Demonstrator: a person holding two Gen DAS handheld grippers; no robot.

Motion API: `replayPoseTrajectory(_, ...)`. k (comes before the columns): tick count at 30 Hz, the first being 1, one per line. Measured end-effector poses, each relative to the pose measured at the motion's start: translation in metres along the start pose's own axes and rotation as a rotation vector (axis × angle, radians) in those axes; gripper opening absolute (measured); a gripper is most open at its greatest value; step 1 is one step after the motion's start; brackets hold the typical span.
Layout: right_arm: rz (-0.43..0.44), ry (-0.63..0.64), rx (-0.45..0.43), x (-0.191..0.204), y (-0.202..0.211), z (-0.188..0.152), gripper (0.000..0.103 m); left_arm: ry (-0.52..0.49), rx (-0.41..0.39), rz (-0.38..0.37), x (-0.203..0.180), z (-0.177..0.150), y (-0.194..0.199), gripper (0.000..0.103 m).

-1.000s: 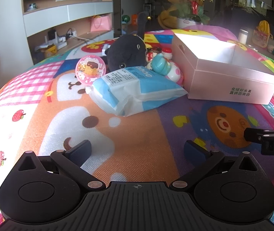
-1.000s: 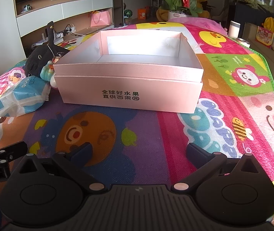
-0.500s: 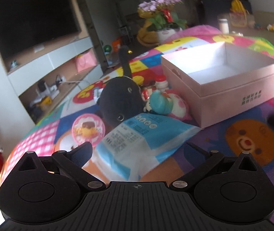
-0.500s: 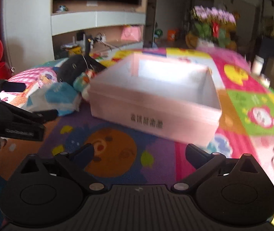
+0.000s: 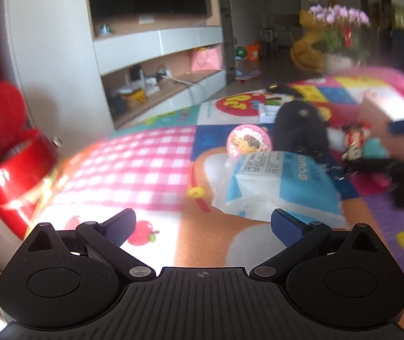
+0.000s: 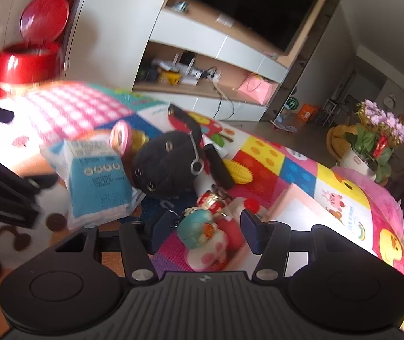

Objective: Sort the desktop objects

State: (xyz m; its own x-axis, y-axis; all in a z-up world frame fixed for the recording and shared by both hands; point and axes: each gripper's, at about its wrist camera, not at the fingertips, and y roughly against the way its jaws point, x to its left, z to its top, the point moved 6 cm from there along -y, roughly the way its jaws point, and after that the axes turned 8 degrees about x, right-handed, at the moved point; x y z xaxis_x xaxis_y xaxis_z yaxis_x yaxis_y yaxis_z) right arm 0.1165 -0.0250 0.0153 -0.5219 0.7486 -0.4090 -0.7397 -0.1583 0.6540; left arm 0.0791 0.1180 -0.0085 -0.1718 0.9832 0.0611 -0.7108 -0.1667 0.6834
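From the left wrist, our left tool (image 5: 202, 223) gapes empty before the blue-and-white plastic wipes pack (image 5: 278, 181) on the surface; nothing looks sorted. From the right wrist, our right tool (image 6: 202, 226) is closing around the teal-and-white toy (image 6: 202, 235), not yet gripped, beside the pink cardboard box (image 6: 301, 212).

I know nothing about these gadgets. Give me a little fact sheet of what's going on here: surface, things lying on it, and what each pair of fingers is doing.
surface: colourful cartoon play mat
items: blue-and-white wipes pack, black plush toy, round pink tin, teal-and-white toy, yellow spiky toy
container: pink box, at the right, only partly seen
left gripper: fingers apart, nothing between them, facing the wipes pack
right gripper: fingers closing, teal-and-white toy between them, contact unclear
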Motion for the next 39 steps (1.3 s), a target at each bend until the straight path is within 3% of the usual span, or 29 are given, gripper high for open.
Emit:
replayPoseTrajectory(2,-0.033,0.046,0.029,0.01,-0.013,-0.004,0.051,0.034,0.005,-0.076,0.005,-0.002,0.004,0.103)
replayPoseTrajectory(3,-0.04,0.059,0.042,0.014,-0.017,-0.006,0.032,0.043,0.004,-0.112,0.007,-0.003,0.004,0.103)
replayPoseTrajectory(8,0.036,-0.037,-0.029,0.007,0.026,-0.013,0.031,0.028,-0.014,-0.159,-0.005,0.005,0.005,0.103)
replayPoseTrajectory(11,0.175,-0.185,-0.043,-0.01,0.066,-0.032,0.031,0.025,-0.01,-0.178,-0.022,0.013,0.002,0.103)
replayPoseTrajectory(14,0.323,-0.367,-0.013,-0.028,0.09,-0.069,0.031,-0.011,0.003,-0.158,-0.042,0.019,-0.007,0.103)
replayPoseTrajectory(16,0.322,-0.41,0.018,-0.034,0.094,-0.098,0.032,-0.036,0.016,-0.106,-0.053,0.021,-0.016,0.103)
replayPoseTrajectory(17,0.289,-0.42,0.025,-0.039,0.092,-0.109,0.039,-0.042,0.021,-0.087,-0.057,0.021,-0.019,0.103)
replayPoseTrajectory(18,0.24,-0.438,0.037,-0.045,0.09,-0.118,0.054,-0.041,0.021,-0.075,-0.059,0.02,-0.02,0.103)
replayPoseTrajectory(19,0.206,-0.456,0.037,-0.053,0.09,-0.125,0.059,-0.037,0.02,-0.077,-0.061,0.02,-0.019,0.103)
replayPoseTrajectory(22,0.184,-0.53,0.01,-0.08,0.083,-0.132,0.067,-0.058,0.021,-0.099,-0.067,0.015,-0.014,0.103)
replayPoseTrajectory(26,0.22,-0.604,-0.007,-0.107,0.054,-0.118,0.079,-0.109,0.019,-0.108,-0.07,0.01,-0.007,0.103)
replayPoseTrajectory(31,0.125,-0.585,-0.024,-0.117,0.028,-0.097,0.08,-0.133,0.002,-0.141,-0.068,0.016,-0.005,0.103)
replayPoseTrajectory(35,0.165,-0.612,-0.044,-0.117,0.04,-0.106,0.085,-0.104,0.009,-0.129,-0.058,0.023,-0.022,0.103)
replayPoseTrajectory(39,0.138,-0.6,-0.038,-0.113,0.064,-0.132,0.088,-0.094,0.036,-0.245,-0.067,0.02,-0.024,0.103)
